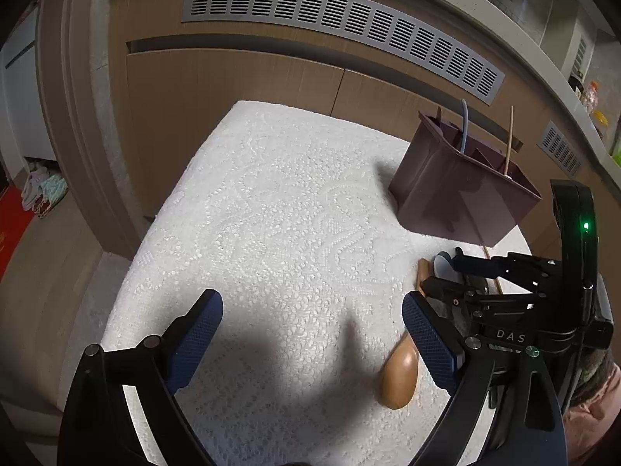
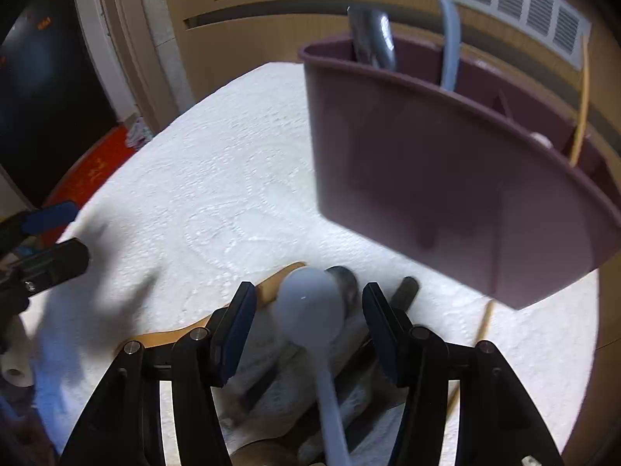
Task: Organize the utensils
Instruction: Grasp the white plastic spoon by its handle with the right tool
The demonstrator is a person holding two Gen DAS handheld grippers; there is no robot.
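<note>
While right tongs (image 2: 308, 312) straddle the pale spoon (image 2: 310, 303) unclenched, left tongs (image 1: 312, 334) gape over bare cloth (image 1: 271, 202).

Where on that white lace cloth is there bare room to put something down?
The widest bare stretch of the cloth lies left of the purple caddy, reaching to the cupboard-side edge. It is crowded by the right gripper: a white spoon, wooden spoon and other utensils lie piled there.
</note>
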